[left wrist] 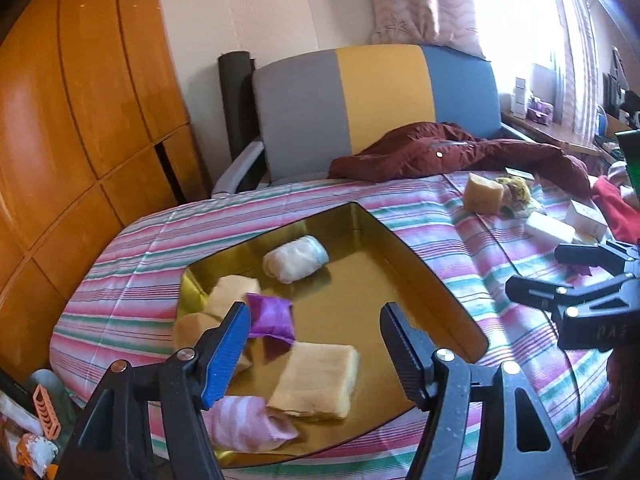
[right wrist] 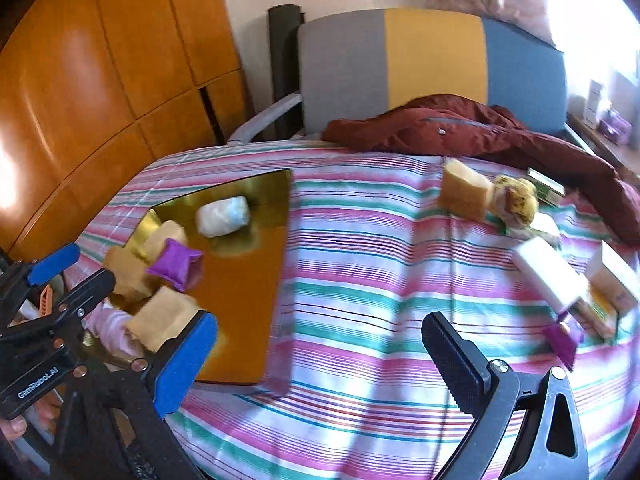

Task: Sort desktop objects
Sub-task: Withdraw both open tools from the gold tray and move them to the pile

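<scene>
A gold tray [left wrist: 416, 256] [right wrist: 248, 276] lies on the striped cover. In it are a purple pouch [left wrist: 270, 316] [right wrist: 174, 264], a white roll [left wrist: 296, 258] [right wrist: 224, 216], yellow sponges [left wrist: 316, 378] [right wrist: 164, 316] and a pink striped roll [left wrist: 248, 424]. My left gripper [left wrist: 316, 344] [right wrist: 68, 274] is open and empty above the tray. My right gripper [right wrist: 320, 352] [left wrist: 540, 272] is open and empty over the cover, right of the tray. A sponge block [right wrist: 464, 190], a yellow scrubber [right wrist: 516, 198], a white block [right wrist: 548, 276], small boxes [right wrist: 612, 280] and a purple item [right wrist: 562, 342] lie at the right.
A dark red jacket [left wrist: 440, 156] [right wrist: 480, 132] lies at the back of the cover before a grey, yellow and blue chair [left wrist: 380, 96]. A wooden wardrobe [left wrist: 72, 120] stands at the left. A windowsill with small items [left wrist: 536, 110] is at the far right.
</scene>
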{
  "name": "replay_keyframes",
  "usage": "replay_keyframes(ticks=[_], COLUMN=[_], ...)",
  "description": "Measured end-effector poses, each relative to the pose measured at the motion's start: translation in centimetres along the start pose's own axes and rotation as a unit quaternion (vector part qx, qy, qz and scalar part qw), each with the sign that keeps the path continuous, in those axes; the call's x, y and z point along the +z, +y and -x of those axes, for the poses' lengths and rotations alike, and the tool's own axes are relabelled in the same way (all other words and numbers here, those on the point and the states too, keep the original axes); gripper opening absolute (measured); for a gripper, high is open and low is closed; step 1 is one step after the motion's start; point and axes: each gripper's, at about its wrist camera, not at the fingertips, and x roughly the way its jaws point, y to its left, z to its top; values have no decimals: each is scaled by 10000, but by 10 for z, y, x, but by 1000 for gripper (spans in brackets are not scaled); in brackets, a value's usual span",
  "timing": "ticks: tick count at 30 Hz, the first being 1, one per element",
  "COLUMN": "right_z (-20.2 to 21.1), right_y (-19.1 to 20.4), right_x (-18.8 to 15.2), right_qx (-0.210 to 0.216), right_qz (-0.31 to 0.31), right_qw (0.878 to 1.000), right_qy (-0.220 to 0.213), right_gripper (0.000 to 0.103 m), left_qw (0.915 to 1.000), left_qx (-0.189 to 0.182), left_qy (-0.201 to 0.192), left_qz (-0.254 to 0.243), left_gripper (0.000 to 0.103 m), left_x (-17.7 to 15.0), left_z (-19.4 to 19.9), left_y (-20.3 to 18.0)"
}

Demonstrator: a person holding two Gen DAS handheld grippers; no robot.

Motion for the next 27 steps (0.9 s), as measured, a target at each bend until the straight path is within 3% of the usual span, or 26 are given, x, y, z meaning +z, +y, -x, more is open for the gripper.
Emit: replay_keyframes(ticks=[11,21,27], right_z=[13,47,64], right_y=[-89,-186,-239], right_x=[-8,-22,-16], right_qx=[-407,-716,-1234], right_qz=[-939,-2137,-2057], right_qw=[9945,9741,9705], right_qy=[220,201,250], right_gripper=[103,103,103], left_qw=[9969,9909,9866], left_qx=[-713,-1199,-1456], left_qy=[19,154,286], left_qz=[-339,-592,-676], left_gripper=[68,68,68], left_x=[8,15,18], left_z=[-6,-16,-22], left_y=[-42,-78,-96])
